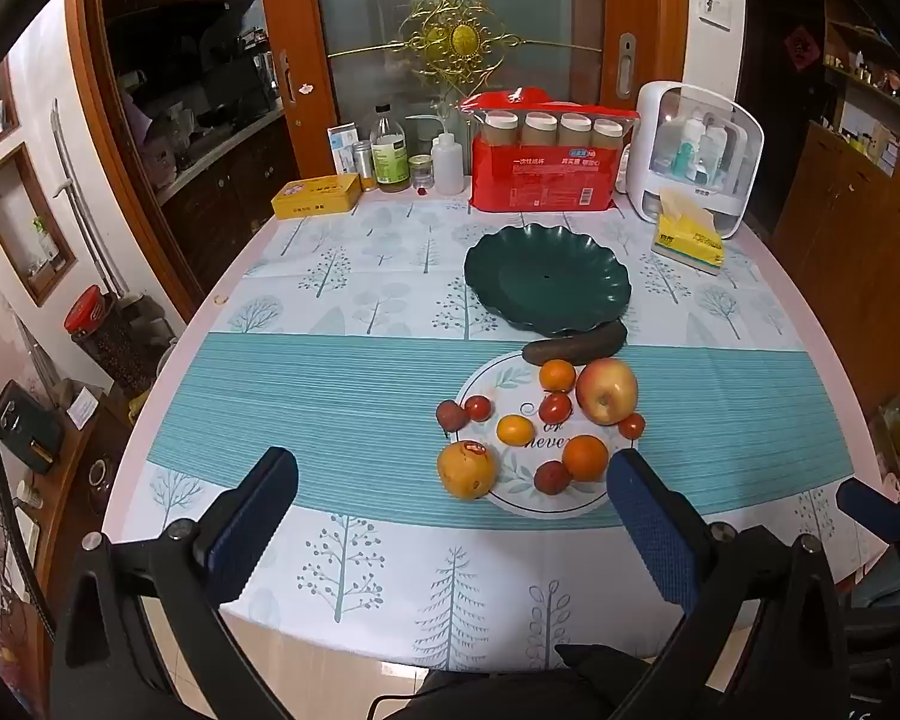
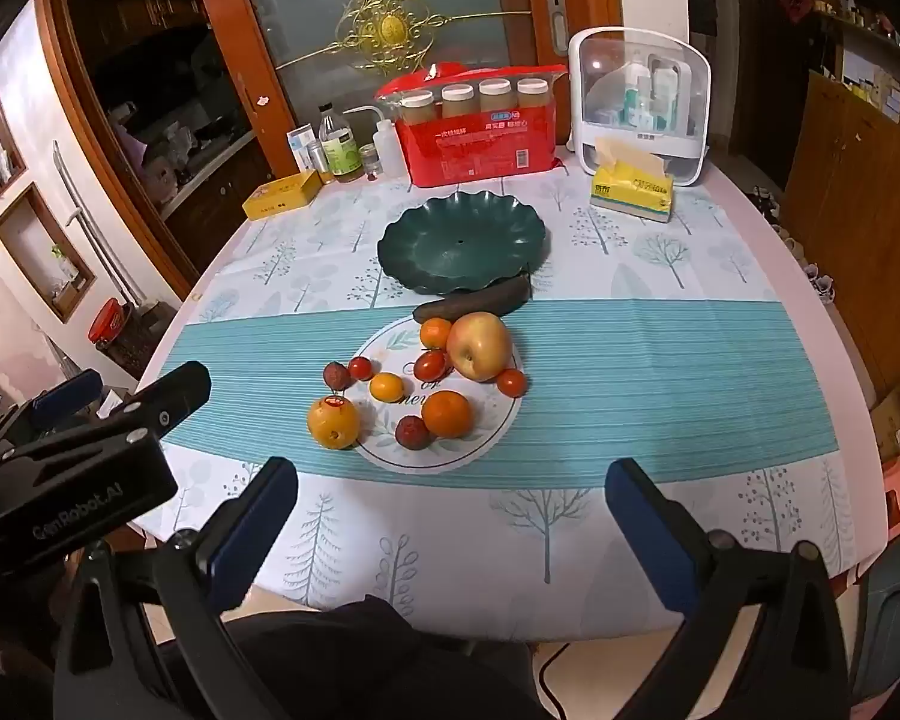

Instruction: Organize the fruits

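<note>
Several fruits lie on and around a round white mat (image 1: 513,489) (image 2: 384,450) mid-table: a red-yellow apple (image 1: 607,390) (image 2: 479,345), an orange (image 1: 585,457) (image 2: 446,414), a yellow pear (image 1: 465,470) (image 2: 333,422), small tomatoes and dark red fruits. A dark cucumber (image 1: 575,345) (image 2: 473,300) lies between them and an empty dark green scalloped plate (image 1: 547,279) (image 2: 461,242). My left gripper (image 1: 453,480) hangs open above the table's near edge, short of the pear. My right gripper (image 2: 451,480) is open too, nothing between its fingers. The left gripper's body (image 2: 84,456) shows at the right wrist view's left.
Along the table's far edge stand a yellow tin (image 1: 316,195), bottles (image 1: 389,150), a red pack of cups (image 1: 543,171), a white storage box (image 1: 693,150) and a tissue pack (image 1: 687,237). Wooden doors and cabinets surround the table. A dark sleeve (image 2: 354,648) is below.
</note>
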The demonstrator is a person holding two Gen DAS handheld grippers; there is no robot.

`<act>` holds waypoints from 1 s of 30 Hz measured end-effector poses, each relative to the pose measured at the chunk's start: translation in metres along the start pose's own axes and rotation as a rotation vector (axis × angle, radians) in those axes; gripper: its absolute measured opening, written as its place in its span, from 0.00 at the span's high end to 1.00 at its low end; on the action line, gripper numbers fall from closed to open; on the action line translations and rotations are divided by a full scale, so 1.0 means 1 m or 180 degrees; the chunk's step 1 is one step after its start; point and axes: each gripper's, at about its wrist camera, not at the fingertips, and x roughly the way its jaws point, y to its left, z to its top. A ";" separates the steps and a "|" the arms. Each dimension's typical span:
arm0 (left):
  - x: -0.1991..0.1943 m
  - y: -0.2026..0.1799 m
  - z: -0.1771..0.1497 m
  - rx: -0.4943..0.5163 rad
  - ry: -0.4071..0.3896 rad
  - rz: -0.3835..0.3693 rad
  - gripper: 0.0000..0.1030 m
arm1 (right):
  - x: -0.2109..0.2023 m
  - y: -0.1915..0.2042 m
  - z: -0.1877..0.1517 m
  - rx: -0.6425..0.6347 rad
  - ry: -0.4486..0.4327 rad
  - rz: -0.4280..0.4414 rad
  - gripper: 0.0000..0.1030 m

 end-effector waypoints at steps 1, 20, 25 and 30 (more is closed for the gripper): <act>0.000 0.000 0.000 0.0000 -0.0001 0.0004 0.01 | 0.001 0.000 0.001 -0.0002 0.0000 -0.0002 0.00; 0.007 0.005 0.000 -0.0009 0.0076 0.0017 0.01 | 0.010 0.002 0.005 -0.0007 0.0040 0.0006 0.00; 0.015 0.003 0.004 -0.0032 0.0098 0.0028 0.01 | 0.014 0.005 0.005 -0.0005 0.0060 0.0019 0.00; 0.017 0.006 0.002 -0.0046 0.0137 0.0002 0.01 | 0.021 0.004 0.005 -0.0011 0.0087 0.0056 0.00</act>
